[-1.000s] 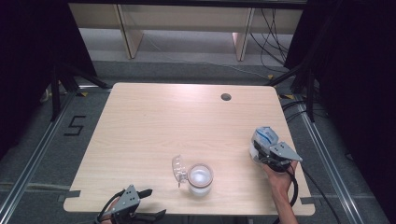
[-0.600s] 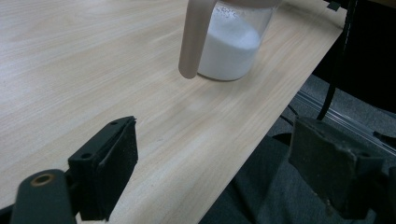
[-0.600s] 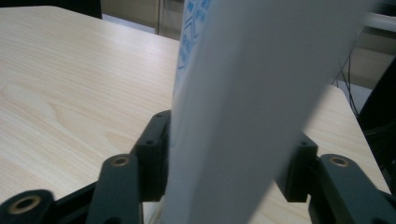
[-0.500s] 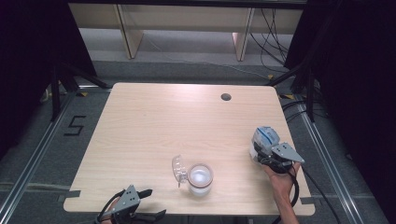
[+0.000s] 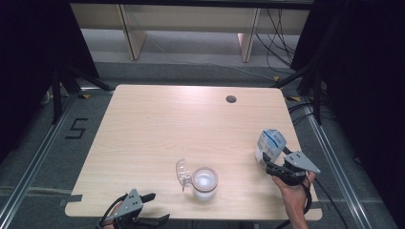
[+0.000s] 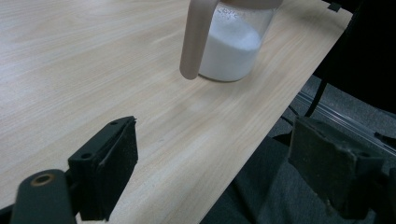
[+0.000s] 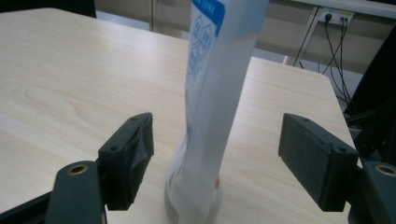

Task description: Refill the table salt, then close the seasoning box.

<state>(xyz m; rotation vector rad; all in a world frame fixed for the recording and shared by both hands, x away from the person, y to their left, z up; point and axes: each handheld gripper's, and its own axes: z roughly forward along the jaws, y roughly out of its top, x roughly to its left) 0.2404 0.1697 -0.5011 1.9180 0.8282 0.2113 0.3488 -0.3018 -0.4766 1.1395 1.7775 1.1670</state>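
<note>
A white and blue bag (image 5: 270, 144) stands upright near the table's right edge. My right gripper (image 5: 270, 166) sits just in front of it. In the right gripper view the bag (image 7: 219, 93) rises between the two pads of my right gripper (image 7: 217, 158) without touching either. These jaws have just been opening and now stand open. A glass jar (image 5: 204, 182) of white powder stands near the front edge, its clear lid (image 5: 182, 172) flipped open to the left. My left gripper (image 5: 156, 208) rests open at the front left corner, the jar (image 6: 233, 46) ahead of its pads (image 6: 114, 172).
The light wooden table (image 5: 167, 129) has a round cable hole (image 5: 231, 99) at the back right. The table's front edge (image 6: 261, 140) runs close past my left gripper. Shelving and cables stand on the floor behind the table.
My right gripper's jaws have spread apart off the bag and the hand has drawn back a little toward the near right. The bag stays standing. My left gripper has not moved.
</note>
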